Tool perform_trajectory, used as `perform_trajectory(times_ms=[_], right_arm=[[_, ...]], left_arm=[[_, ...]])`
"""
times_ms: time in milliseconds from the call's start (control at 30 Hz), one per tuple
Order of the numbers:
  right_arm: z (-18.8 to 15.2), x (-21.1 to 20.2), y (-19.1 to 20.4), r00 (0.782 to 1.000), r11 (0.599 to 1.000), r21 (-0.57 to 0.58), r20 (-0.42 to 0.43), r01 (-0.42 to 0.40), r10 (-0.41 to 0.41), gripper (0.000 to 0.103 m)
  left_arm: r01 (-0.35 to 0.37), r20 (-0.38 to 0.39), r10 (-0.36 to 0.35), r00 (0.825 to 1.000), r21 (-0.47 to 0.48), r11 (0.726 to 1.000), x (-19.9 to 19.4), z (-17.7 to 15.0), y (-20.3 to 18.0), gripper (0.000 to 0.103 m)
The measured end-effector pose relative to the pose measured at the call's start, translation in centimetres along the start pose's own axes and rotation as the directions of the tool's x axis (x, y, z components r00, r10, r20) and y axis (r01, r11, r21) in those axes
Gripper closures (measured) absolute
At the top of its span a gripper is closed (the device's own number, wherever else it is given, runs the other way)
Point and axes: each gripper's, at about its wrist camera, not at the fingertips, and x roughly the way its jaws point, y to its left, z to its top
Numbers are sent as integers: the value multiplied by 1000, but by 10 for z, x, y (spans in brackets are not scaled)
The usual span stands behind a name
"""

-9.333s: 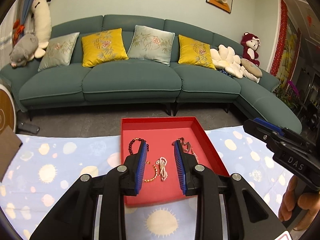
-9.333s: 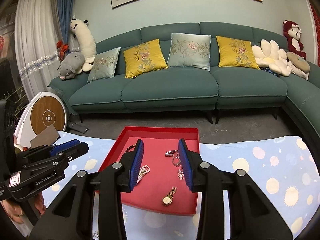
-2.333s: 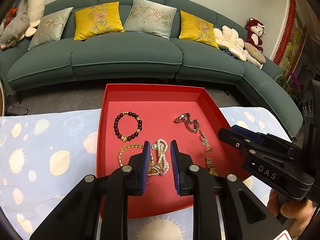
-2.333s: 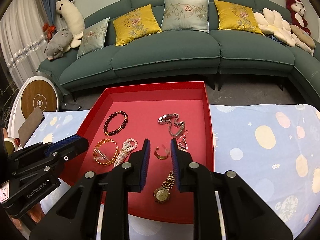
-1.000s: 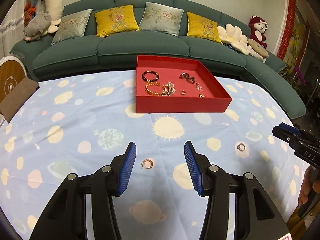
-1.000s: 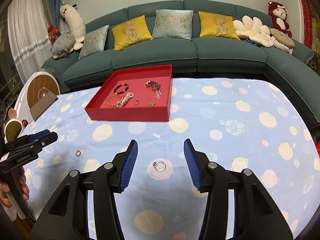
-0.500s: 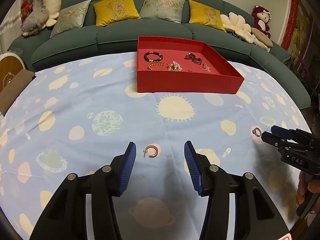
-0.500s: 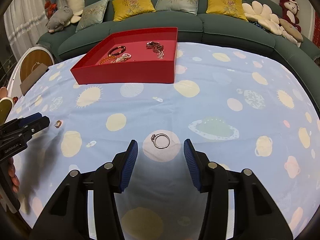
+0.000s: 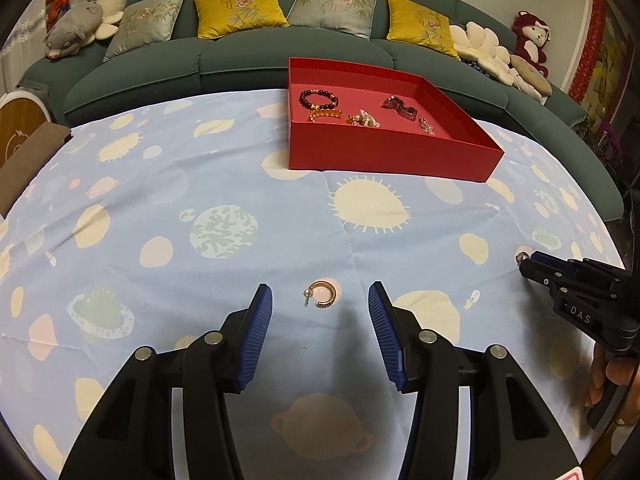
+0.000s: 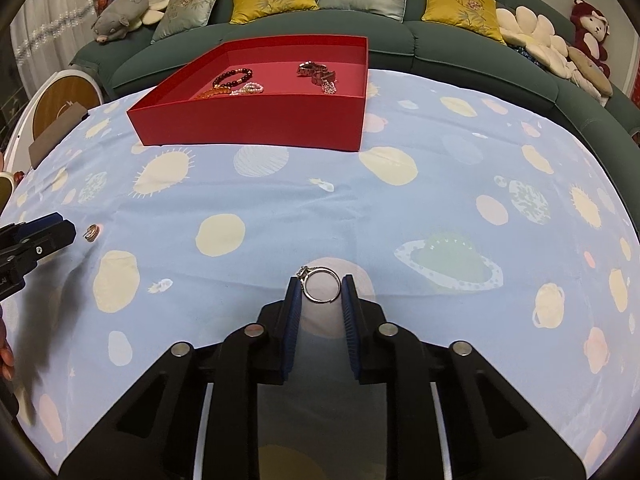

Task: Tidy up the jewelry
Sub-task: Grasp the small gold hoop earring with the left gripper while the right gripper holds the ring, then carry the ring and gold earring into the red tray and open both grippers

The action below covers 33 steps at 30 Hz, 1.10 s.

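Observation:
A gold hoop earring (image 9: 322, 294) lies on the blue planet-print cloth, just ahead of and between the blue pads of my open left gripper (image 9: 320, 296). A silver ring with a stone (image 10: 321, 285) lies on the cloth between the pads of my right gripper (image 10: 321, 286), which has closed to the ring's width and touches it on both sides. The red tray (image 9: 384, 156) holds a dark bead bracelet (image 9: 319, 99), a gold bangle, pearls and other pieces. The earring also shows in the right wrist view (image 10: 93, 233), beside the left gripper's tip.
The red tray (image 10: 256, 128) sits at the table's far side, in front of a green sofa (image 9: 240, 56) with cushions and soft toys. My right gripper (image 9: 528, 262) shows at the right edge of the left wrist view. A brown board (image 9: 28, 156) lies at the cloth's left edge.
Both grippers moved closer to the cloth. The right gripper's pads closed in from wide open onto the silver ring. The left gripper stayed open around the earring.

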Motion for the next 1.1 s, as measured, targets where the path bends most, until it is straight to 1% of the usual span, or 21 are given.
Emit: perform_trajectory(times_ms=[167, 267, 333, 400, 633, 667, 833, 1100], right_arm=[[0, -1, 0, 1000, 1000, 9, -2, -7, 7, 83], [1, -5, 0, 1000, 1000, 19, 3, -20, 20, 83], [2, -9, 0, 999, 999, 21, 12, -30, 30, 83], [3, -13, 0, 999, 999, 22, 21, -38, 38, 83], [8, -22, 1, 997, 998, 24, 43, -60, 59, 83], [9, -24, 1, 997, 998, 24, 45, -62, 61, 83], [10, -27, 2, 996, 997, 25, 53, -74, 72, 83], [12, -33, 4, 994, 996, 32, 67, -88, 86, 83]], left_arm=[[3, -6, -3, 1000, 19, 1000, 8, -2, -2, 55], [10, -29, -9, 1000, 28, 1000, 16, -2, -4, 56], [8, -33, -7, 999, 29, 1000, 21, -2, -4, 61], [-2, -24, 3, 1000, 38, 999, 21, -3, -6, 64], [-8, -12, 8, 1000, 37, 999, 24, -1, -6, 85], [-10, -10, 11, 1000, 40, 999, 24, -1, -6, 87], [-18, -7, 18, 1000, 51, 999, 23, -2, -8, 87], [-11, -11, 11, 1000, 35, 999, 19, 1, -11, 87]])
